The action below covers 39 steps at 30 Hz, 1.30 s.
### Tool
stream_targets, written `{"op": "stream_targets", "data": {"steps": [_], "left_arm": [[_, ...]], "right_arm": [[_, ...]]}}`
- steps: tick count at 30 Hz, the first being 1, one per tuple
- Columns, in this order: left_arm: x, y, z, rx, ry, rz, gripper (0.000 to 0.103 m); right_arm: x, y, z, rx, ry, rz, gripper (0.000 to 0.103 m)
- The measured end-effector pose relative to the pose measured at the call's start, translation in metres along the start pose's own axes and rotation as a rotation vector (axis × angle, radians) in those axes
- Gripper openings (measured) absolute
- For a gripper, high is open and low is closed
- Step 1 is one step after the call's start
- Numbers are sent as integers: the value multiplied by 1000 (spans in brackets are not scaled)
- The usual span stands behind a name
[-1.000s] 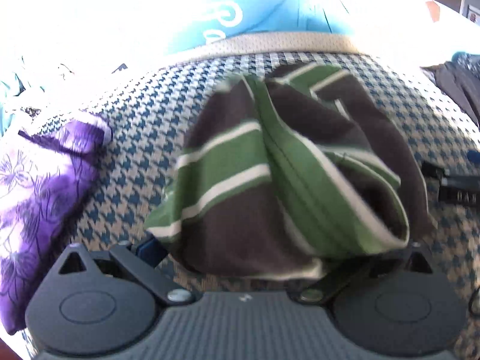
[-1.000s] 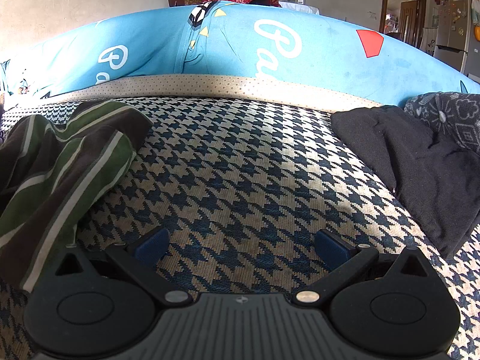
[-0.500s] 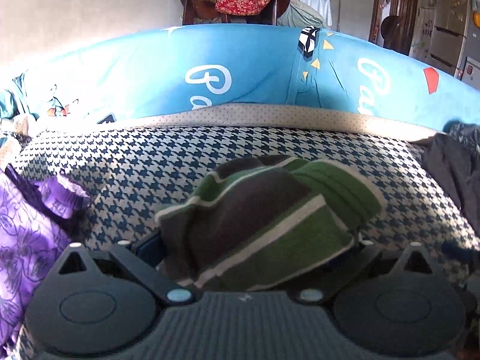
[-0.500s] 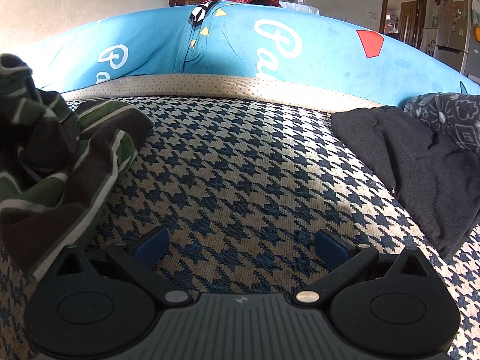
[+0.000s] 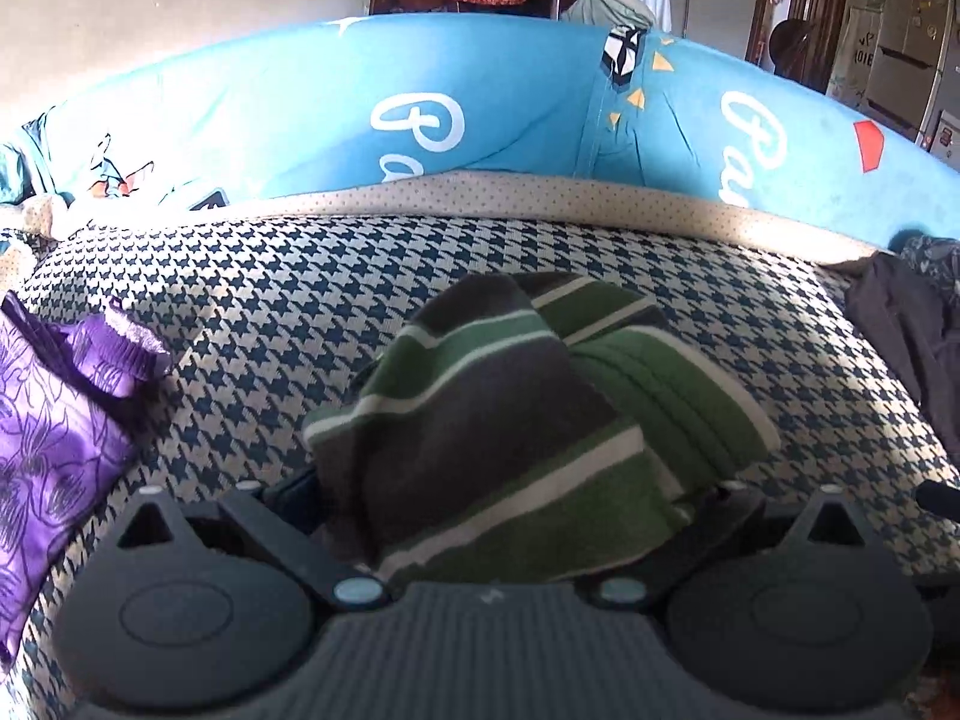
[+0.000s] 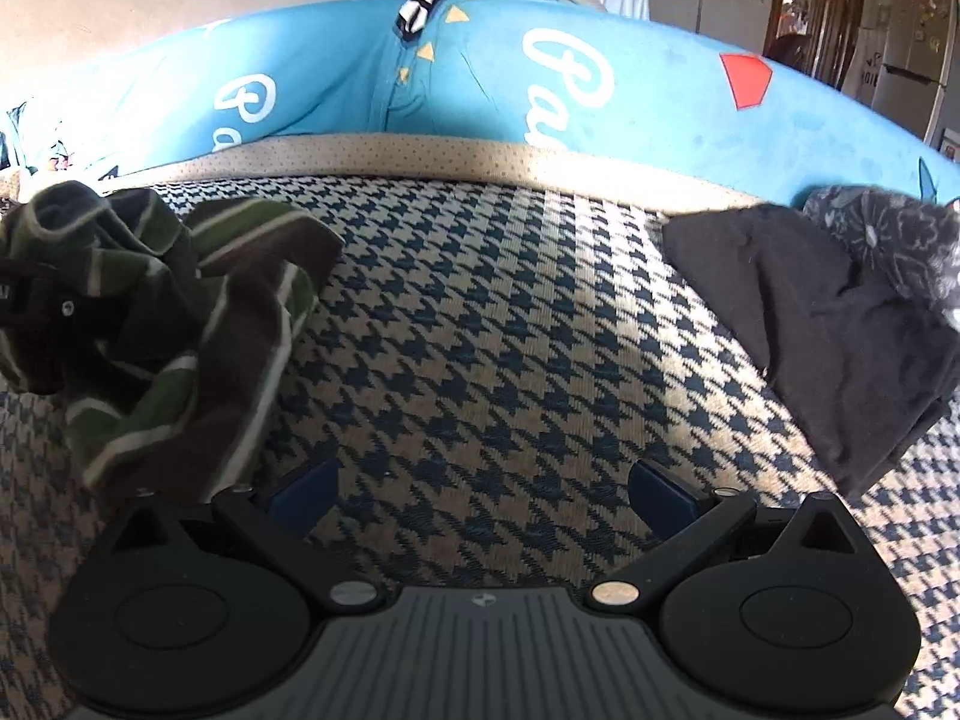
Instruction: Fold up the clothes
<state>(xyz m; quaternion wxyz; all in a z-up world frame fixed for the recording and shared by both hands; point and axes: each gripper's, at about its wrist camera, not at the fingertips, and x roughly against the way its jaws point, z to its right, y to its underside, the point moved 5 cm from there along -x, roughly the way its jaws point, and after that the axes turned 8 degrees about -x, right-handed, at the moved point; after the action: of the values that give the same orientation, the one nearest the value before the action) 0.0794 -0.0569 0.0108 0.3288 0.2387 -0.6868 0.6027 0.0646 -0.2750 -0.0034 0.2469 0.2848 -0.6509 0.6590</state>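
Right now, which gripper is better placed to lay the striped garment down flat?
Left. The left gripper has the striped garment bunched between its fingers; the right gripper is open over bare houndstooth cover.

Striped garment [image 6: 162,336] left, dark cloth [image 6: 822,324] right.

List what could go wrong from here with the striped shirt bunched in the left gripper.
1. The striped shirt sits as a crumpled wad in the left gripper, so any fold may start from layers caught together.
2. The right gripper is open over bare cover, holding nothing; lifted one-handed, the shirt may stay bunched.
3. The purple cloth lies close on the left and could get dragged along.
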Motion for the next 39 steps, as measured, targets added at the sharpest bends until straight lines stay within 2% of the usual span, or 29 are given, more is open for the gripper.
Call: {"op": "stream_targets", "data": {"steps": [6,13,20,27,32,39], "left_arm": [[9,2,-2,6,-7,18,103],[14,12,-5,4,-25,9,103],[19,23,-8,30,-31,-4,103],[21,16,-10,44,-24,17,103],[16,2,-15,112,56,17,103],[1,-18,-10,136,188,-20,103]], "right_arm": [[22,-2,-14,43,-37,24,103],[30,5,-30,21,-133,-17,103],[28,12,-42,28,-143,-50,103],[26,11,-43,-15,-143,-44,103],[28,4,-51,-54,-213,-28,103],[28,-8,-70,-79,-310,31,103]]}}
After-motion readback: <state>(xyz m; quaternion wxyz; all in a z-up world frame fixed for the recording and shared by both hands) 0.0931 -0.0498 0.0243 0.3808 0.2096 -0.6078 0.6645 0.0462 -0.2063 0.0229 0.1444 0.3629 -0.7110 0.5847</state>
